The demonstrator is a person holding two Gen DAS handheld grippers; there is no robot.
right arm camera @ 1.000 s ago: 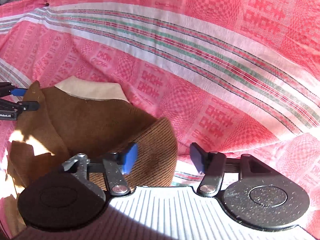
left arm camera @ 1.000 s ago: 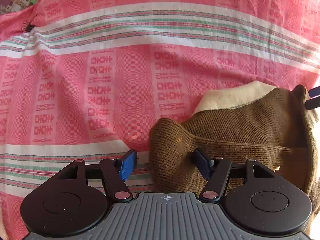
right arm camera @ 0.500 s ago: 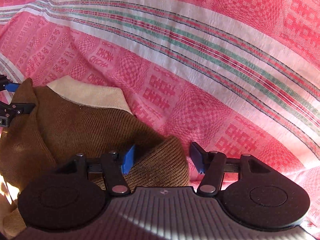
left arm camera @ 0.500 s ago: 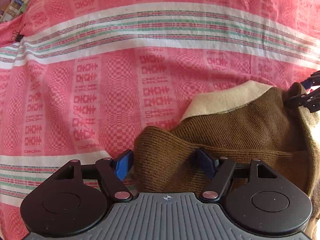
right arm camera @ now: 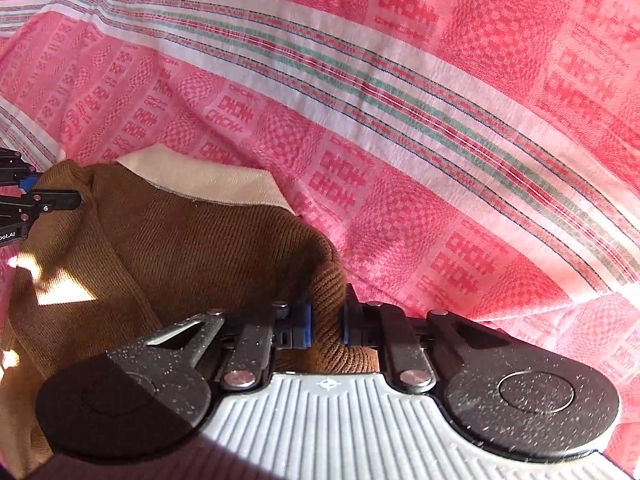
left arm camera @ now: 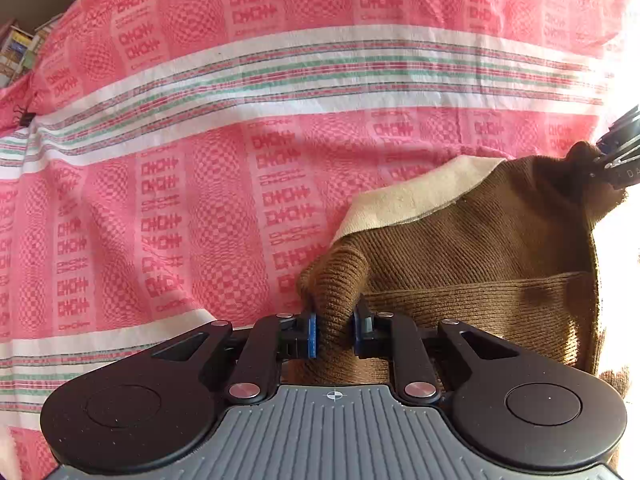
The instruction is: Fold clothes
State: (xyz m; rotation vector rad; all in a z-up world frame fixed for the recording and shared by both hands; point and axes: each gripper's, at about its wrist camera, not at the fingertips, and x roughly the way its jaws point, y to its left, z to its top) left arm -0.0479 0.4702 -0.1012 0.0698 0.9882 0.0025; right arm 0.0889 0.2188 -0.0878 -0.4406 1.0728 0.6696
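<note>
**Both grippers closed onto the brown sweater's corners**

A second before, both sets of jaws had stood wide apart, straddling the knit. At this moment they were closing, and the pictures showed cloth pinched between the blue pads on each side. The left gripper (left arm camera: 334, 334) had bunched a corner of the brown ribbed sweater (left arm camera: 480, 256) into a raised peak between its pads. The right gripper (right arm camera: 326, 322) had clamped a thick ribbed edge of the same garment in the same way. By the look of it, the grasp was made and the next move would be a lift or carry to lay one part of the sweater over another; no fold from this grasp showed yet.

The sweater lay on the pink patterned bedsheet (left arm camera: 200, 180), its cream collar band (left arm camera: 420, 196) turned toward the sheet's white and green striped band.

The left wrist view showed the sweater reaching rightward to the right gripper, which bit a bunched corner at the frame's edge, and a horizontal ribbed hem below. The right wrist view showed what the left could not: patches of sunlight on the garment's near left part, and the left gripper at the far left edge, holding the opposite corner.
</note>
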